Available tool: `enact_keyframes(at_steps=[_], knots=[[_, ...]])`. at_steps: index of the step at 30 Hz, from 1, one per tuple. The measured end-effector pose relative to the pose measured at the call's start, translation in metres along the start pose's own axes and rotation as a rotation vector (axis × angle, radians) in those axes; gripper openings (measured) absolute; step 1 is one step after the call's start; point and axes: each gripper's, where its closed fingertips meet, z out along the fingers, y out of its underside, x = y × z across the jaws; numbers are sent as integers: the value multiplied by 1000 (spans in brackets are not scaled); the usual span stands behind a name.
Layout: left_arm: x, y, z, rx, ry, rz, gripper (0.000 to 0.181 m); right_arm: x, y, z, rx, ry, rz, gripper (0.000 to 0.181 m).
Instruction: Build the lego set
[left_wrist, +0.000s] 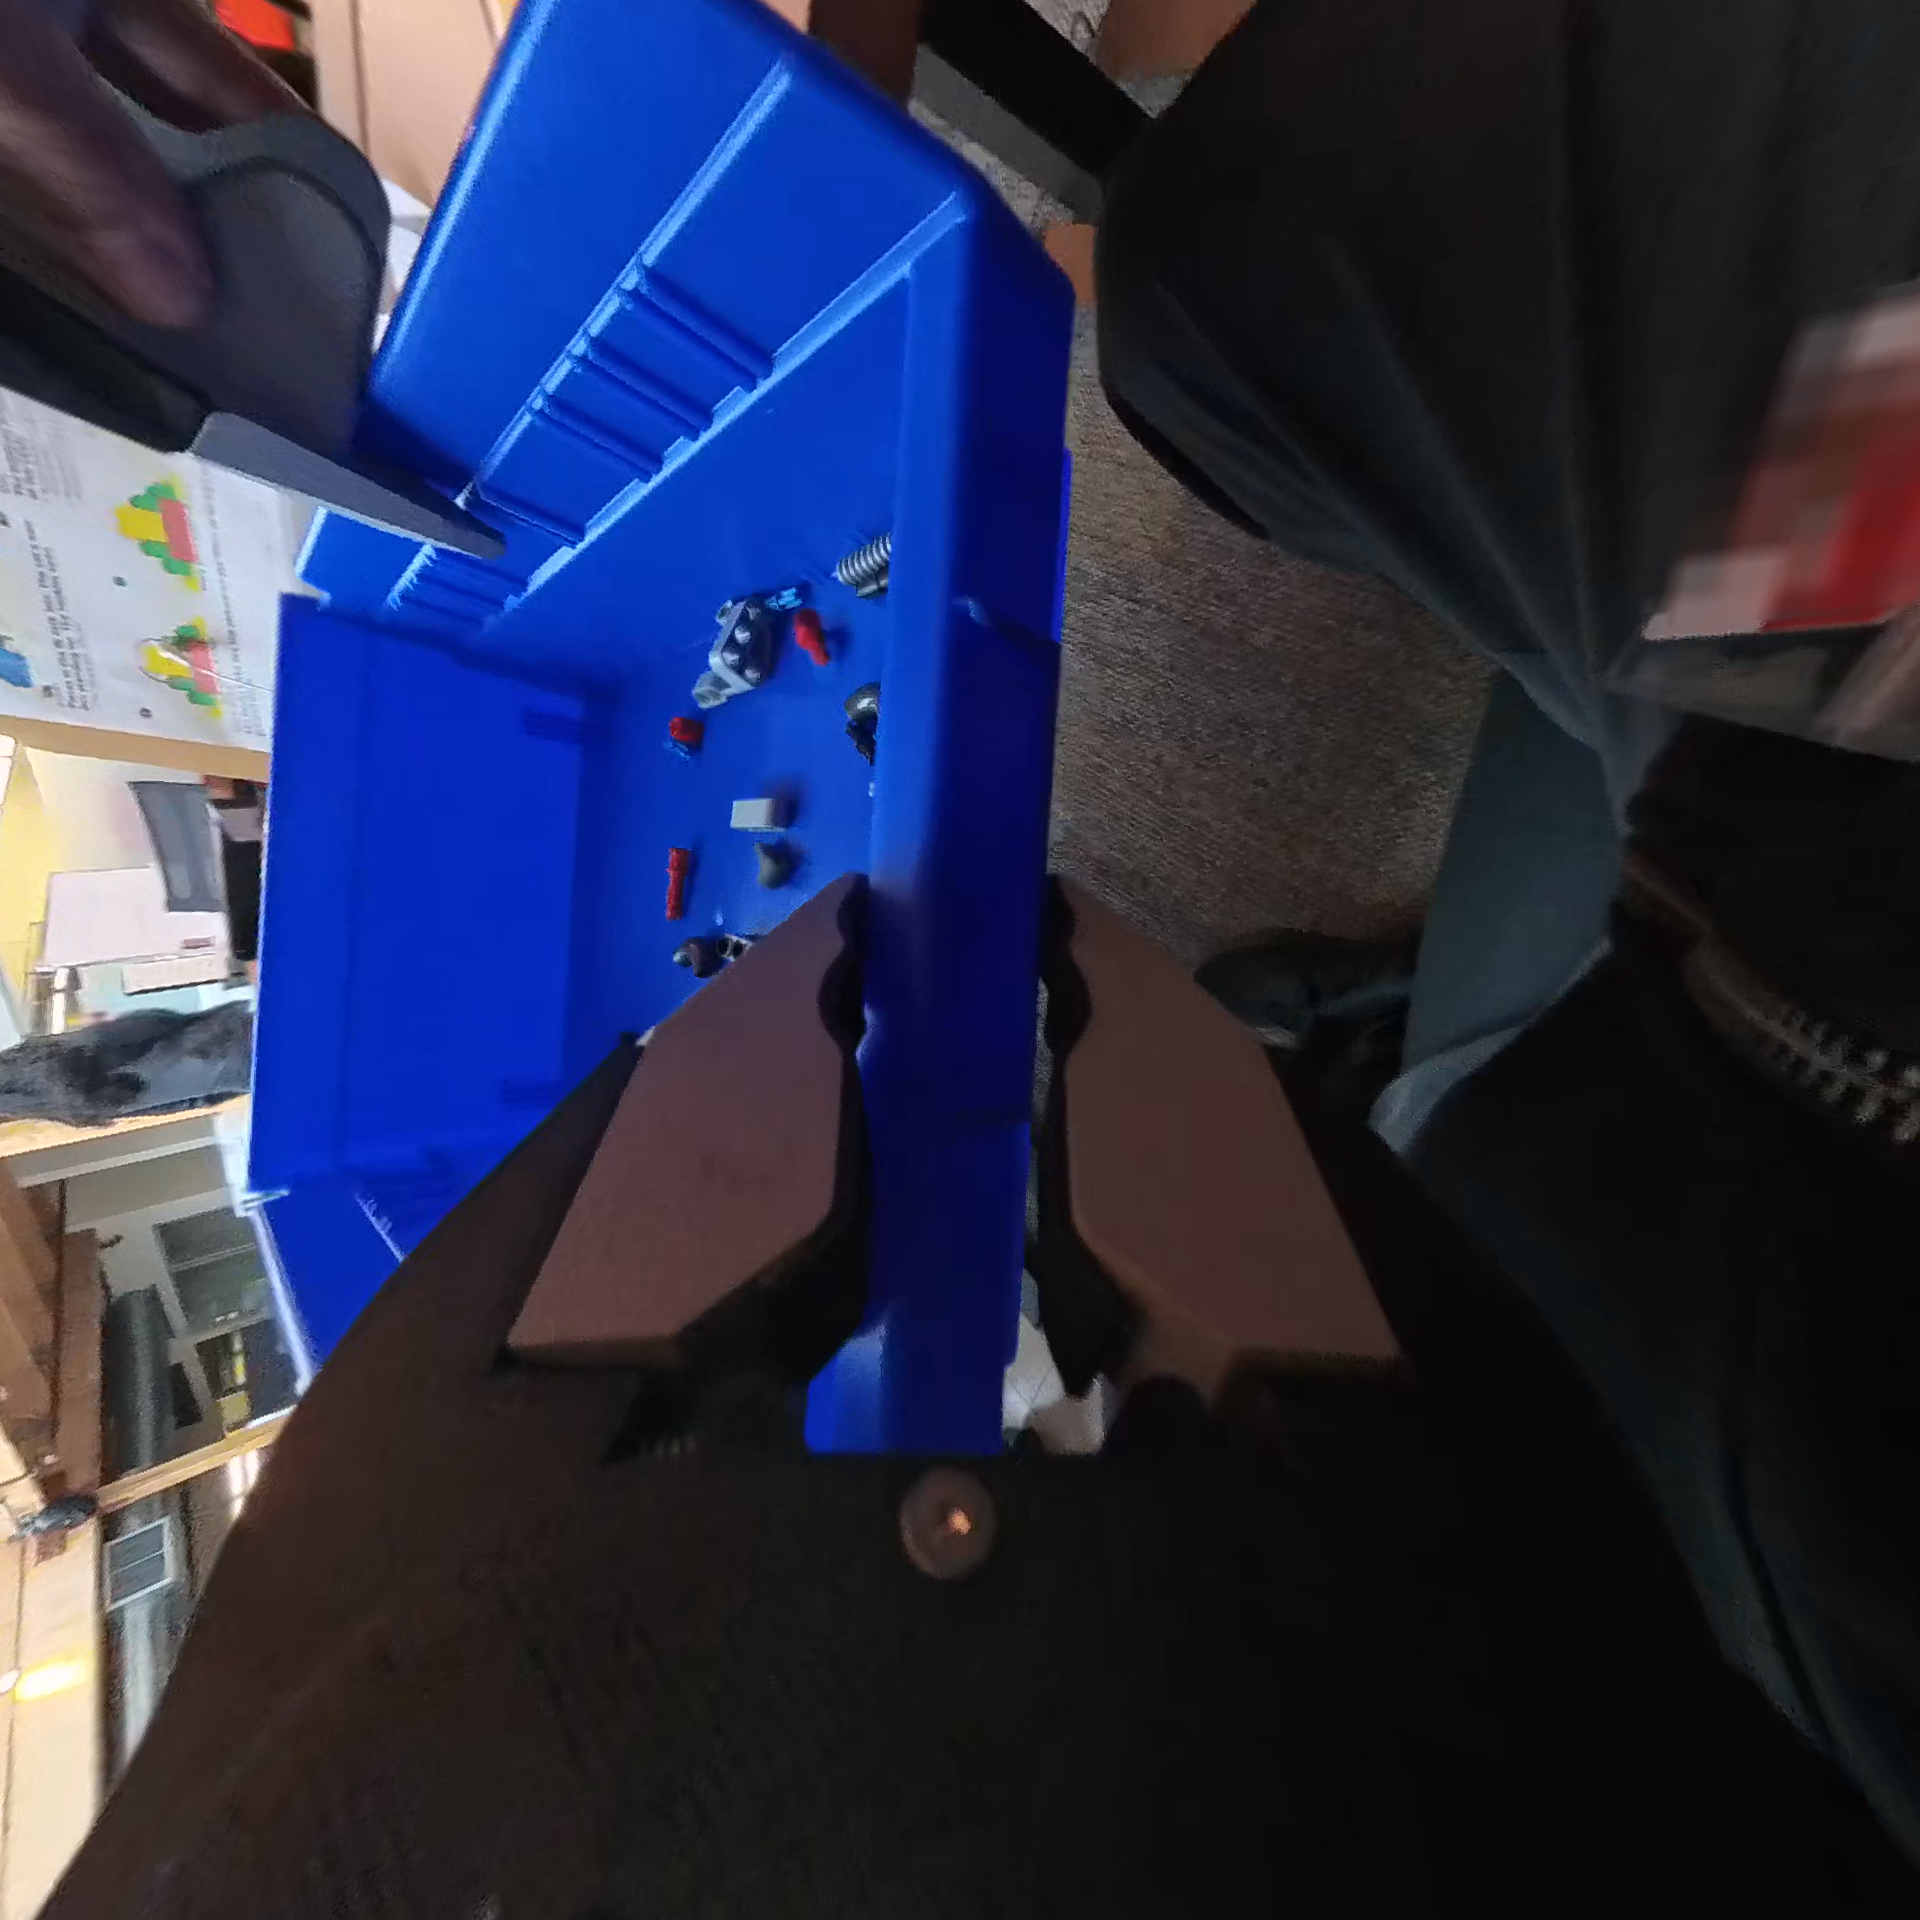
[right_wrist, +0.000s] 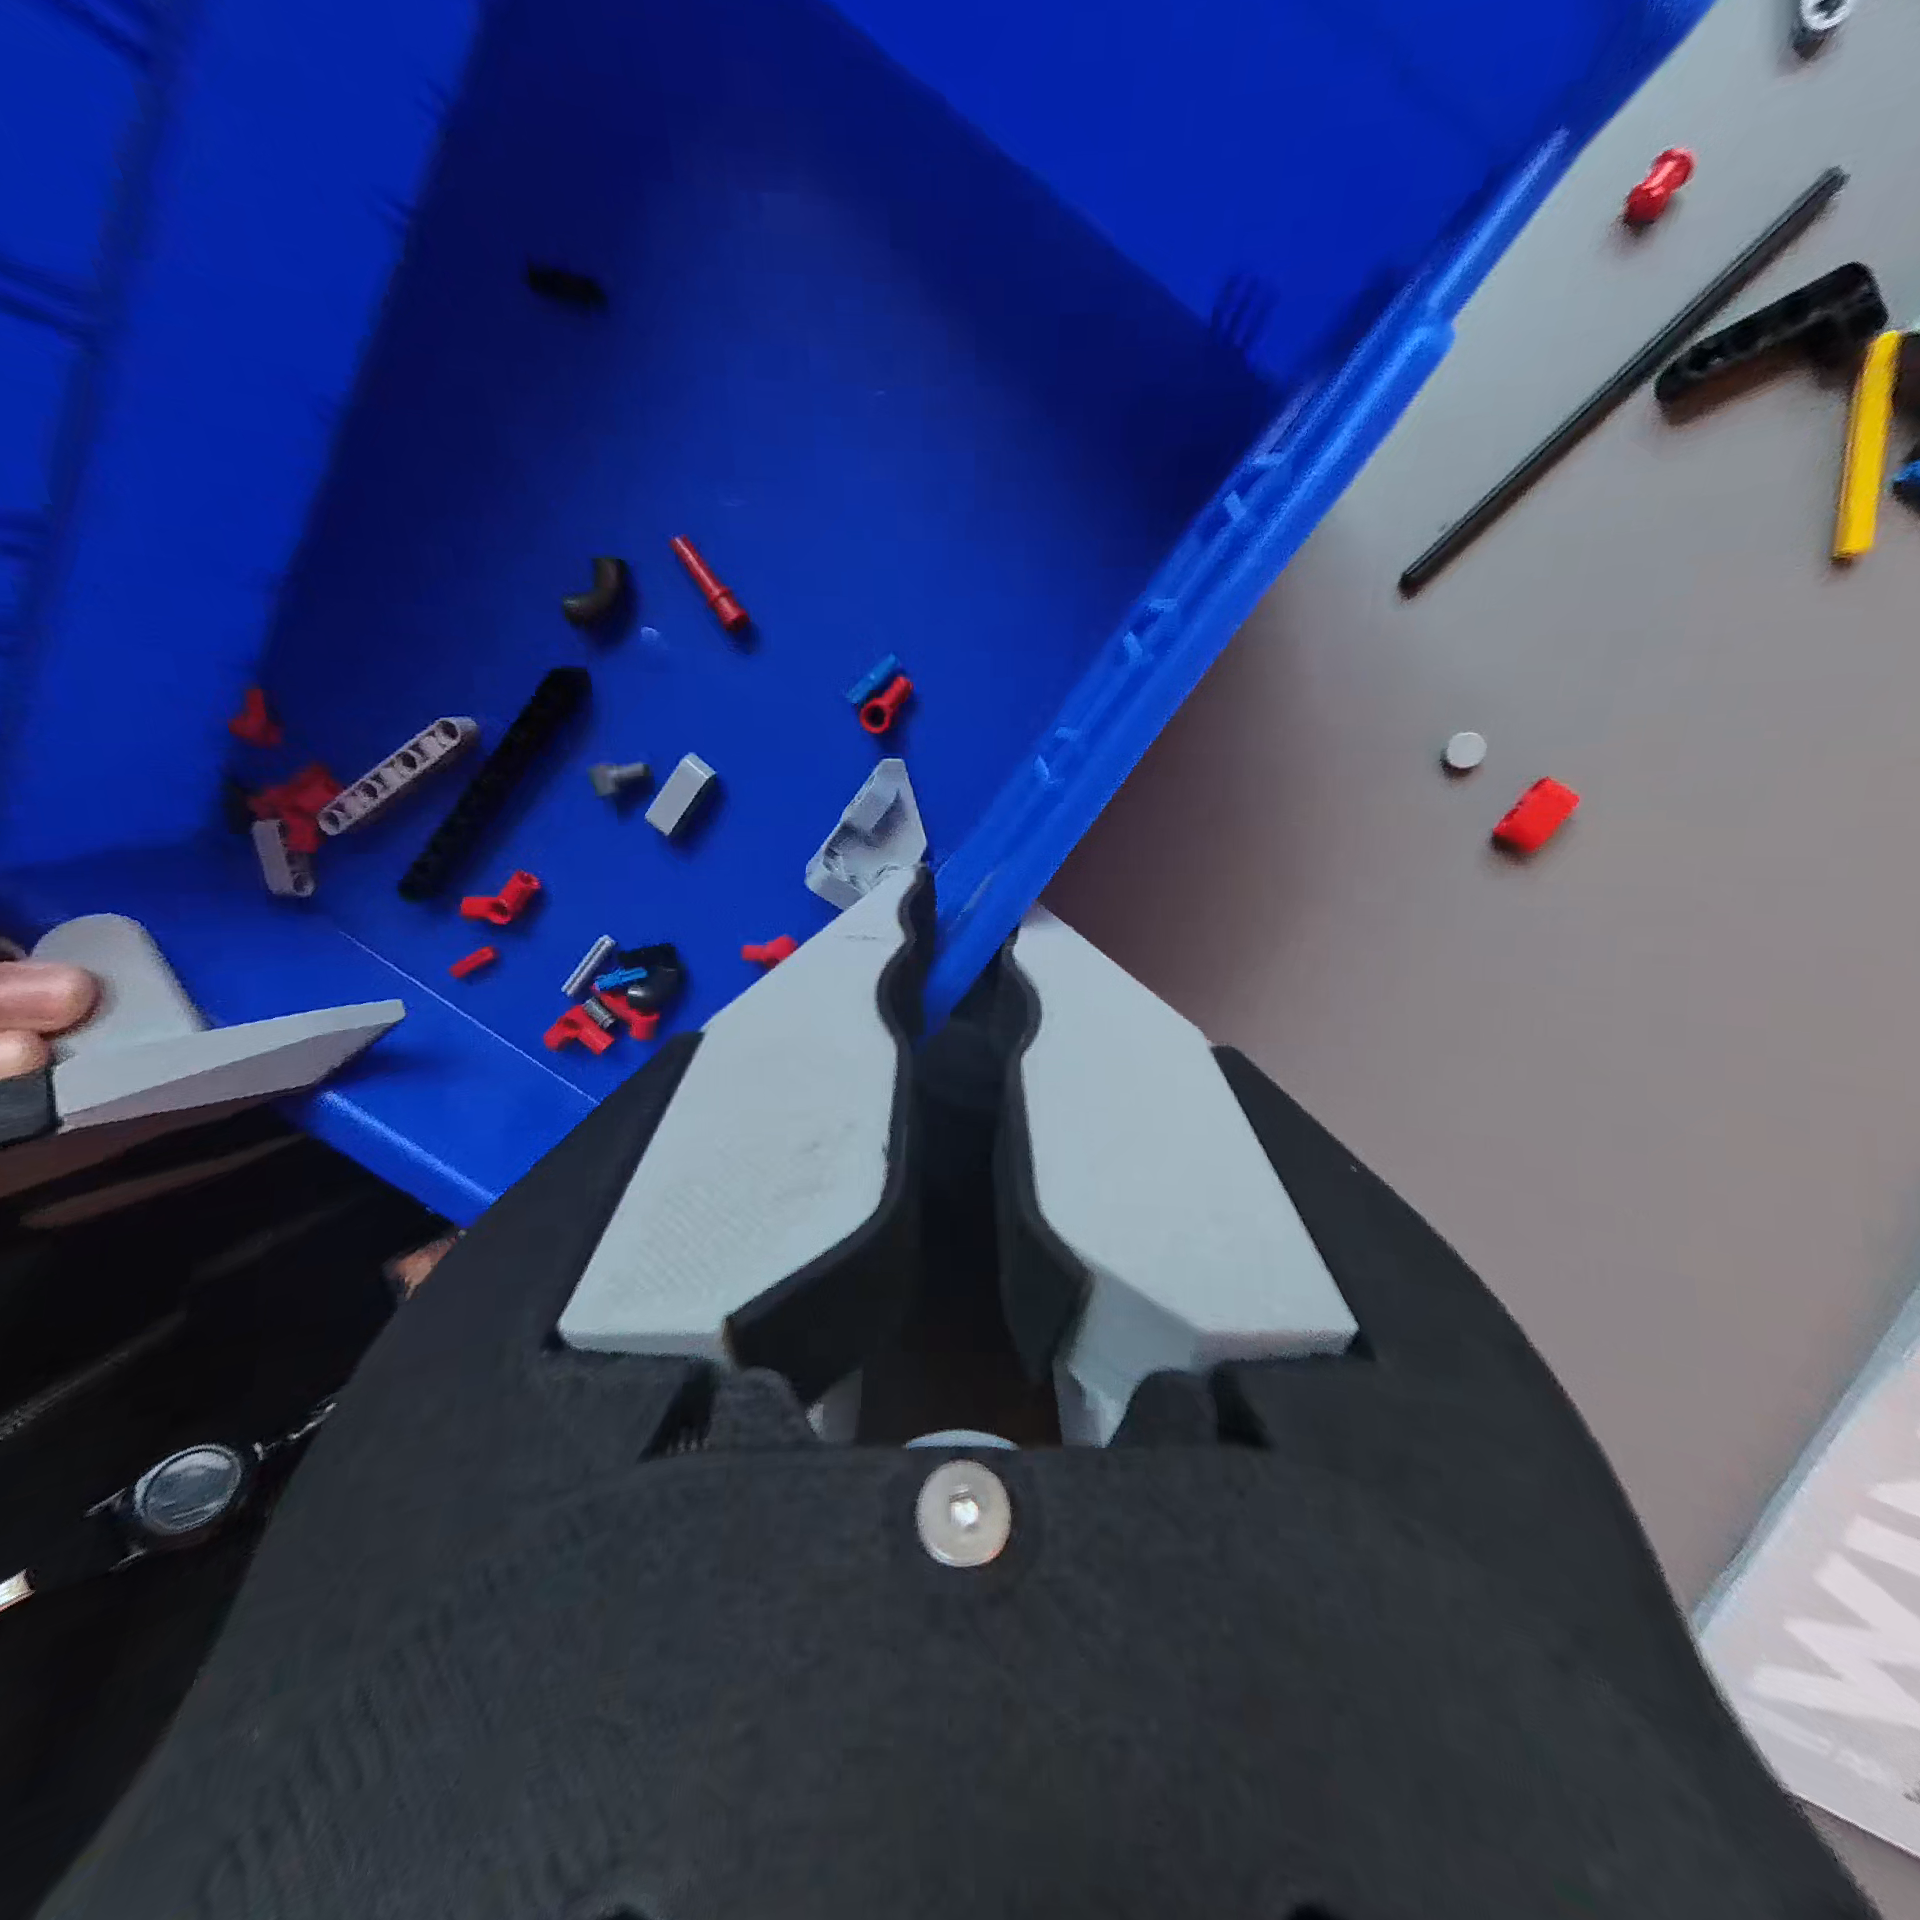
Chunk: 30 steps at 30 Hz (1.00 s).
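Left gripper (left_wrist: 951, 997) clamps the blue bin (left_wrist: 436, 894) wall; right gripper (right_wrist: 961, 956) clamps its rim. Lego pieces (right_wrist: 499, 779) lie loose inside, blurred; more pieces (right_wrist: 1536, 812) lie outside on the grey table (right_wrist: 1351, 1039), cut off at the frame edge.

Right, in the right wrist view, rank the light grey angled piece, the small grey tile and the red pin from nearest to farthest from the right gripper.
1. Light grey angled piece, just past the right gripper, by the blue bin wall.
2. Small grey tile, farther left on the floor.
3. Red pin, deepest in.
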Motion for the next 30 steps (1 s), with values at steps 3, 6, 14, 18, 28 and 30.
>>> enact_keyframes(at_steps=[3,6,14,18,28,30], knots=[[-1,-8,0,3,-67,33,31,-1,-4,-4,-9,6,-28,4],[2,-18,-5,37,-110,45,31,-3,-6,-4,-32,-22,-43,4],[5,-68,-56,318,35,-91,6,6,-8,-4,-73,17,-75,1],[-3,-76,-78,436,159,-251,28,2,-11,-5,-78,-4,-88,1],[5,50,-64,548,491,-1389,102,2,-13,-2,-108,45,-99,1],[7,49,-58,712,710,-1686,110,-3,-16,3,-113,47,-104,1]])
